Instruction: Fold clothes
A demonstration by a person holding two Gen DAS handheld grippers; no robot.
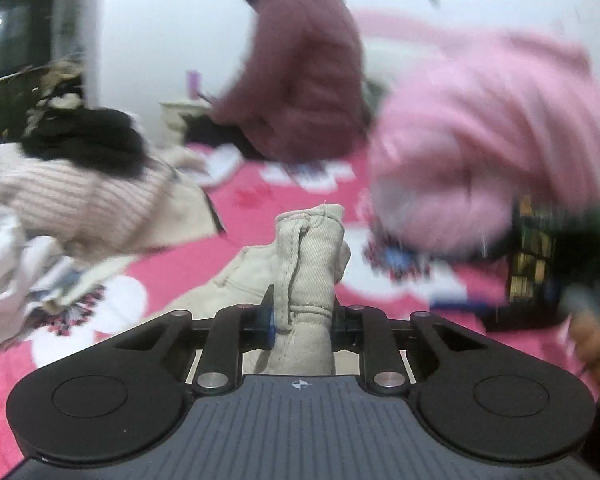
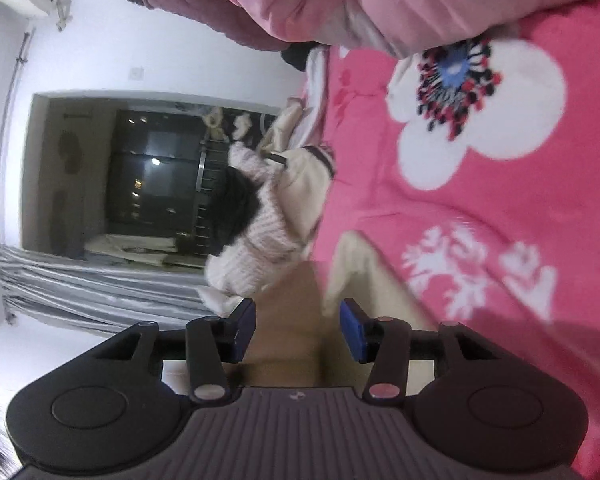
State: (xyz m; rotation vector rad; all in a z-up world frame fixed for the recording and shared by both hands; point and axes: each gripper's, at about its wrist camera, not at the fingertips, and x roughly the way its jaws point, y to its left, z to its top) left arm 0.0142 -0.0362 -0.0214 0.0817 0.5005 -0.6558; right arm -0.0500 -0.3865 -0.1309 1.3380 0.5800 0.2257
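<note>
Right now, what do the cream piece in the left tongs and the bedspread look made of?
Cream garment: heavy woven cotton, matte, judging by its visible twill ribs and stitched seam. Bedspread: likely plush fleece, soft, fuzzy printed flowers; blur leaves it uncertain.

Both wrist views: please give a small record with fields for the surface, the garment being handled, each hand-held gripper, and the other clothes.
surface: pink flowered blanket
garment: cream cloth, bunched
left hand-held gripper: shut on the cream cloth
right hand-held gripper: open, cream cloth between the pads, not pinched
other clothes: pile with a ribbed pink sweater, black item on top
</note>
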